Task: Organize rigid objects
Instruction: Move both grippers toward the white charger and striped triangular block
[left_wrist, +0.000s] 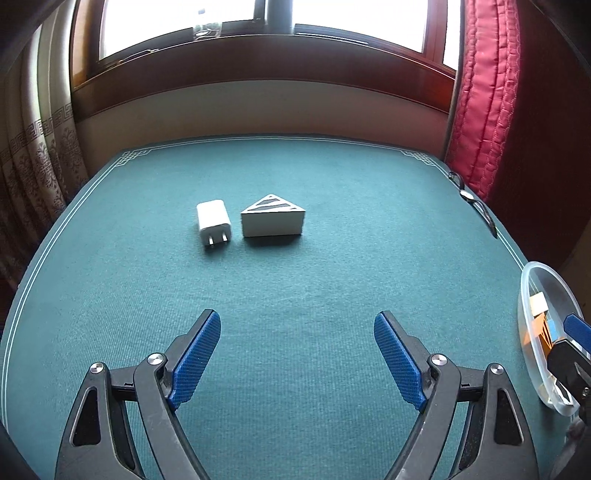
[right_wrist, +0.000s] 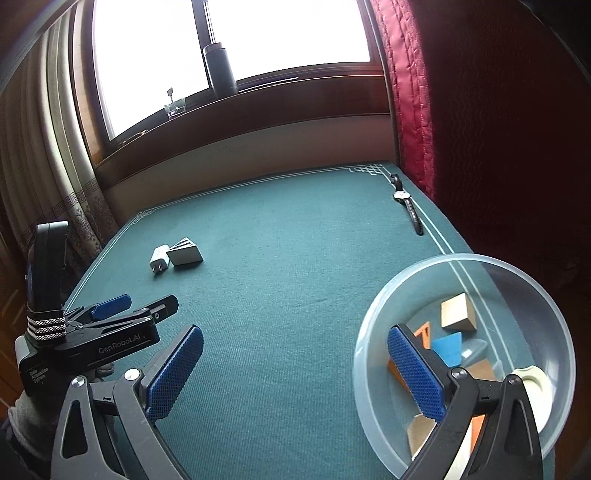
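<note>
Lying side by side near the middle of the green-covered bench (left_wrist: 295, 280), a white charger plug (left_wrist: 214, 223) and a white triangular box (left_wrist: 273, 220) with grey stripes on top sit just beside each other, prongs of the plug facing the cameras. Only the right wrist view shows the inside of the clear plastic bowl (right_wrist: 384, 314) at the bench's near right: wooden, orange and blue blocks (right_wrist: 458, 311) and a roll of tape (right_wrist: 535, 376). In the left wrist view the bowl is a sliver at the right edge. A wristwatch (right_wrist: 406, 203) lies along the far right border line, close to the red curtain (right_wrist: 413, 110). The left hand-held gripper (left_wrist: 297, 354) hangs with jaws spread wide and nothing between them; the right hand-held gripper (right_wrist: 295, 369) is likewise spread and empty, one finger over the bowl. Wide bare cloth lies between both and the two white things.
</note>
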